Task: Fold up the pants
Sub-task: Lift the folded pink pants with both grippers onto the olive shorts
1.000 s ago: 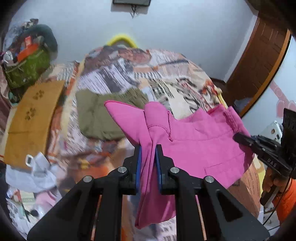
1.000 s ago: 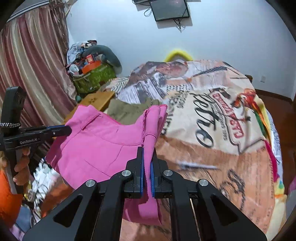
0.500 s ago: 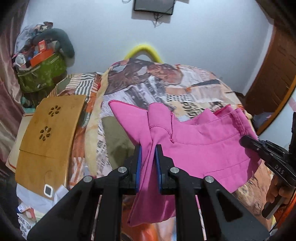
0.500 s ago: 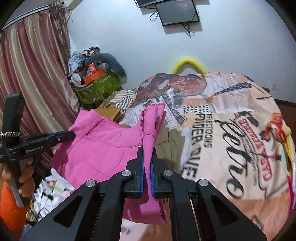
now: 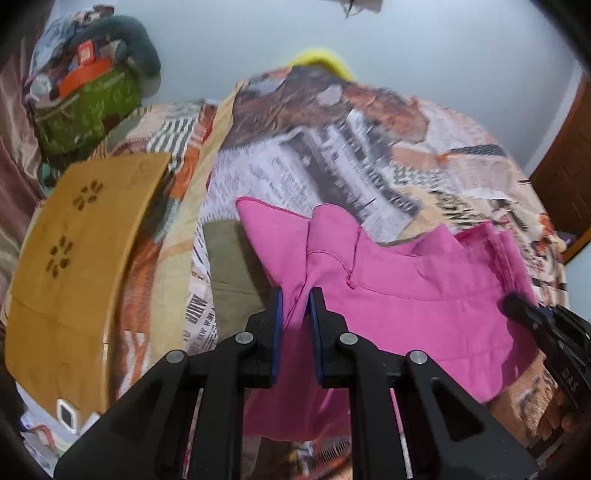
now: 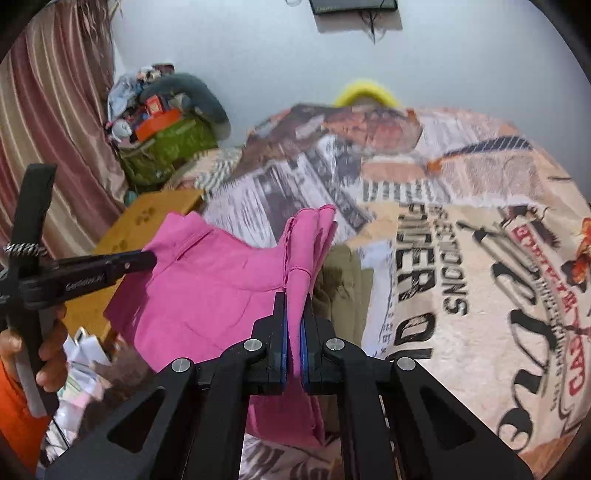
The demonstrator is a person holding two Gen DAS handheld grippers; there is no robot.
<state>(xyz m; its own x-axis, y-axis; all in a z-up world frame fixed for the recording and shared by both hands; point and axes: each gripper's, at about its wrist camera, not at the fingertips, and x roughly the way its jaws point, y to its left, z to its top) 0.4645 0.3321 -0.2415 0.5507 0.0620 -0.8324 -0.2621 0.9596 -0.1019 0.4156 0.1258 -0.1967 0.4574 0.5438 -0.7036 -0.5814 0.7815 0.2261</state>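
Black plastic tongs, two pairs, both clenched on the same pink pants (image 5: 406, 291). The left gripper (image 5: 295, 295) pinches a bunched fold of the cloth between its blue-lined fingers (image 5: 276, 332); the right gripper (image 6: 293, 299) likewise bites a gathered hem edge, its jaws nearly meeting on the thin fabric. From the right wrist view the left tool shows side-on at the left edge, its tip on the far corner of the pants, with white lettering on its arm that reads roughly "GenRobot.AI" — blurred, not fully legible. A hand (image 6: 48, 354) grips its handle, above an orange sleeve (image 6: 14, 413).

The pants hang stretched between the two grips, held up above the bed, their lower part drooping toward the near edge of the bedspread (image 6: 461, 258). Whether the hanging cloth touches the bed cannot be told.

Beneath them lies an olive-green garment (image 5: 229, 266), flat on the bedspread and partly covered from view by the pink cloth.

The bedspread carries a newspaper-style print; large black letters are readable in part — "OWER", "SNO" — and red lettering at the right edge, not legible in whole.

Left of the bed stands a wooden board (image 5: 74, 266) with flower-shaped cut-outs. Behind it, a green bag (image 6: 166, 155) heaped with clutter, against a striped curtain (image 6: 55, 122). A dark screen (image 6: 354, 5) is mounted on the pale wall.
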